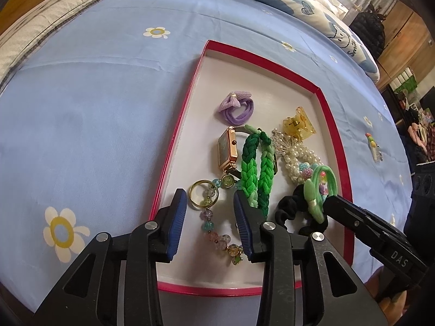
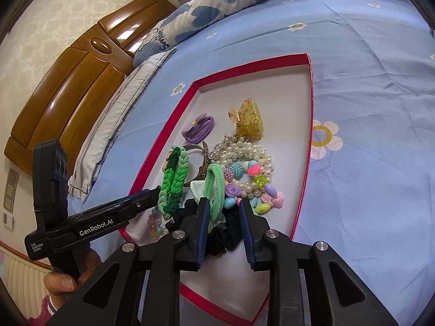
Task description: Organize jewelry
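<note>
Left wrist view looks down between the left tongs [image 1: 210, 218], whose blue pads stand a moderate gap apart with nothing clamped; a pastel bead bracelet [image 1: 217, 233] with a gold ring lies on the tray floor between them, apparently untouched, and the right-hand pad sits just beside a green braided band [image 1: 255, 174]. That spacing reads as a release or a loose straddle, not a grip. Right wrist view shows the right tongs [image 2: 223, 225] likewise parted a little and holding nothing, their tips over a black scrunchie [image 2: 225, 233], with a light green hair tie [image 2: 216, 190] leaning against the left pad, so I judge that tie or the scrunchie to be the piece just handled or next in line. Both tools slant steeply down into the near end of a red-rimmed box lid [image 1: 174, 146], which serves as the collecting tray, and that explains why everything crowds there: a gold square watch [image 1: 227, 149], a pearl bracelet [image 2: 244, 157] tangled with coloured beads, a yellow claw clip [image 2: 246, 121] and, apart toward the far end, a purple bow hair tie [image 1: 235, 107]. The tray rests on a blue flowered bedsheet [image 1: 108, 95]. One multicoloured hair clip [image 1: 373, 146] lies outside it on the bed, well apart, probably yet to be gathered.
</note>
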